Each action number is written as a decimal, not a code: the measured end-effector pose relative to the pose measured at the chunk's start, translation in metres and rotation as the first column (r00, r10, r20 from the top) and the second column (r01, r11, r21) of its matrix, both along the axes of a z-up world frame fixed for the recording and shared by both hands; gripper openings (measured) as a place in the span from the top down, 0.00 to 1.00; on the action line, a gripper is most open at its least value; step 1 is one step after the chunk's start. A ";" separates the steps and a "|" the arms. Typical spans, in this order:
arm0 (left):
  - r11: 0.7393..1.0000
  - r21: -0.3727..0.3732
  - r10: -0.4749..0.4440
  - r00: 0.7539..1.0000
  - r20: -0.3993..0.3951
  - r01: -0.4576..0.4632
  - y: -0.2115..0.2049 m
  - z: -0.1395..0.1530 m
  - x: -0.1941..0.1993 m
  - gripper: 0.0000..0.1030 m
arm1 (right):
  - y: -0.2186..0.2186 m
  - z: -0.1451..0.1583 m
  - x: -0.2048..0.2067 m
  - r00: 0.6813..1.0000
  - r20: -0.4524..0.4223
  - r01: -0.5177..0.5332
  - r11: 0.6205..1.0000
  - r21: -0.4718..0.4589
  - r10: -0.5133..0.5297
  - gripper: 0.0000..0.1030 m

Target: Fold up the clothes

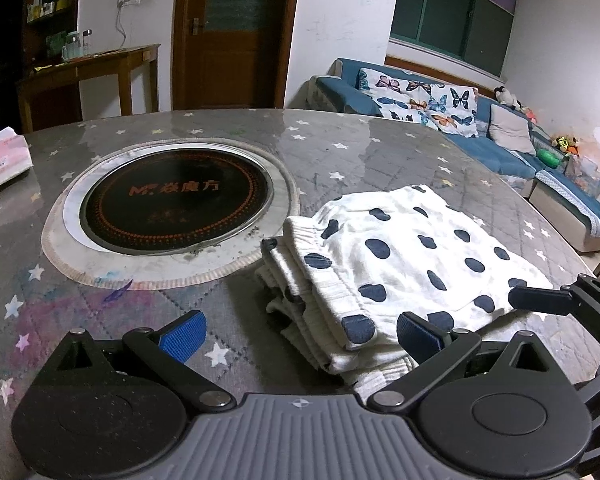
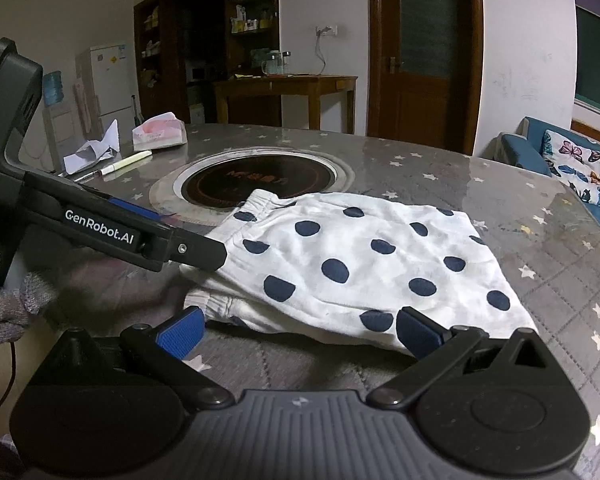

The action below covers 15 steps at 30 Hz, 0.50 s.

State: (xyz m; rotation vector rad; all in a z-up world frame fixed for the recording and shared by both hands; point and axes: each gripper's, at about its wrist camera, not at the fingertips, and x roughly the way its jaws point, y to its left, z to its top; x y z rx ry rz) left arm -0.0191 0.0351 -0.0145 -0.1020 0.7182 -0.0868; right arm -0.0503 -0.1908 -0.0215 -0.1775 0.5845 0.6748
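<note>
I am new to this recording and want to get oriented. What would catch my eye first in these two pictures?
The white garment with dark blue dots stands out first: it lies folded on the grey star-patterned table, just ahead of both grippers. Behind it, a round black cooktop is set into the table's middle. The left gripper and right gripper are both open, holding nothing.

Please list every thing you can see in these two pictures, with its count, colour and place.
White cotton garment with dark blue dots: one, folded, on the table beside the burner.
Round black induction burner: one, set in the table's middle.
Grey star-patterned table: one.
Pink-white tissue pack: one, far table edge.
Crumpled white paper: one, beside the pack.
Pale pen: one, near the paper.
Blue sofa with butterfly cushions: one, behind the table.
Brown wooden door: one, shut.
Left gripper: open, at the garment's edge.
Right gripper: open, at the garment's near edge.
</note>
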 end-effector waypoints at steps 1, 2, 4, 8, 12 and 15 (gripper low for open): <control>1.000 -0.004 -0.001 1.000 -0.002 0.001 0.000 0.000 0.000 0.00 | 0.000 0.000 0.000 1.000 -0.001 -0.001 1.000 -0.001 0.001 0.00; 1.000 -0.005 -0.001 1.000 -0.002 0.001 0.000 -0.001 -0.001 0.00 | 0.000 -0.001 -0.001 1.000 -0.001 -0.002 1.000 -0.001 0.002 0.00; 1.000 -0.002 -0.001 1.000 0.000 0.001 0.000 -0.001 -0.002 0.00 | 0.000 -0.002 -0.002 1.000 -0.004 -0.001 1.000 0.001 0.001 0.00; 1.000 -0.004 -0.004 1.000 0.003 0.004 0.000 -0.001 -0.005 0.00 | -0.001 -0.003 -0.002 1.000 -0.012 0.003 1.000 0.004 -0.003 0.00; 1.000 -0.013 0.002 1.000 0.007 -0.002 0.002 -0.001 -0.009 0.00 | -0.001 -0.006 -0.003 1.000 -0.019 0.013 1.000 0.014 -0.013 0.00; 1.000 -0.016 0.005 1.000 0.005 -0.005 0.002 -0.002 -0.011 0.00 | -0.002 -0.007 -0.004 1.000 -0.023 0.019 1.000 0.014 -0.019 0.00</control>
